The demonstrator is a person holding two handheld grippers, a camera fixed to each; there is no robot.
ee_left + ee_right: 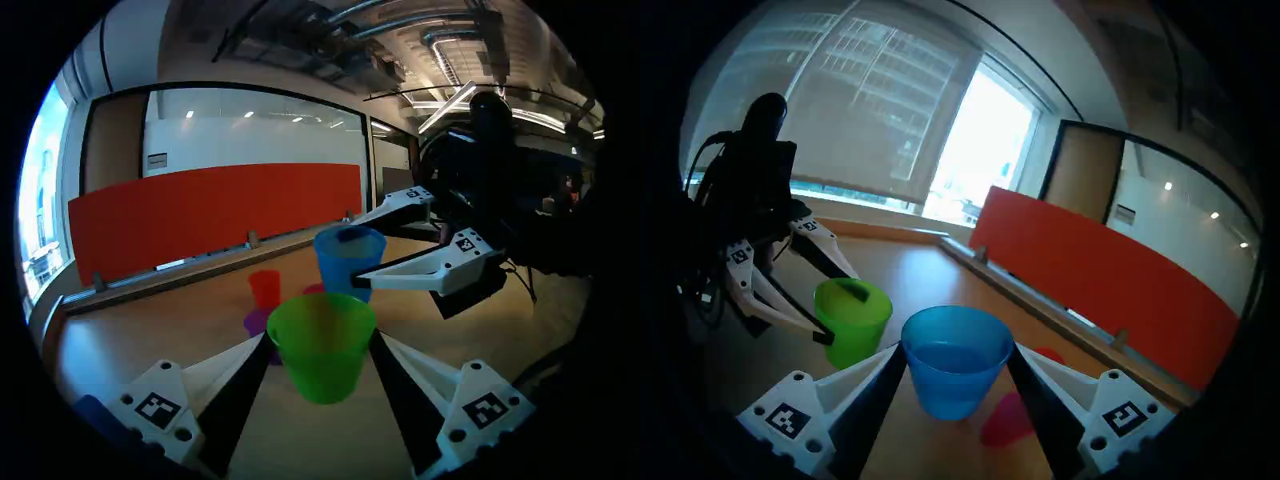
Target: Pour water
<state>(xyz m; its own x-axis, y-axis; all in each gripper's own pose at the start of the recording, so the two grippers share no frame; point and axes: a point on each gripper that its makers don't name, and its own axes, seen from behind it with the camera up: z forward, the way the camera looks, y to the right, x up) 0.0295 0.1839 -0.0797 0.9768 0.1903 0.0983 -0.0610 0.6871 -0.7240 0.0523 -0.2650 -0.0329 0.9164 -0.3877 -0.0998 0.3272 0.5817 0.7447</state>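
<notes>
Your right gripper (957, 350) grips the upright blue cup (952, 394) holding water (956, 360), your left gripper (322, 340) grips the upright green cup (322, 364) just to its left, so the pour goes leftward.

Left tongs (322, 340) clamp the green cup (324, 368), right tongs (957, 350) the blue cup (952, 384), facing each other

Close low views, facing each other, sharing green cup (322, 344), blue cup (957, 368)
</notes>
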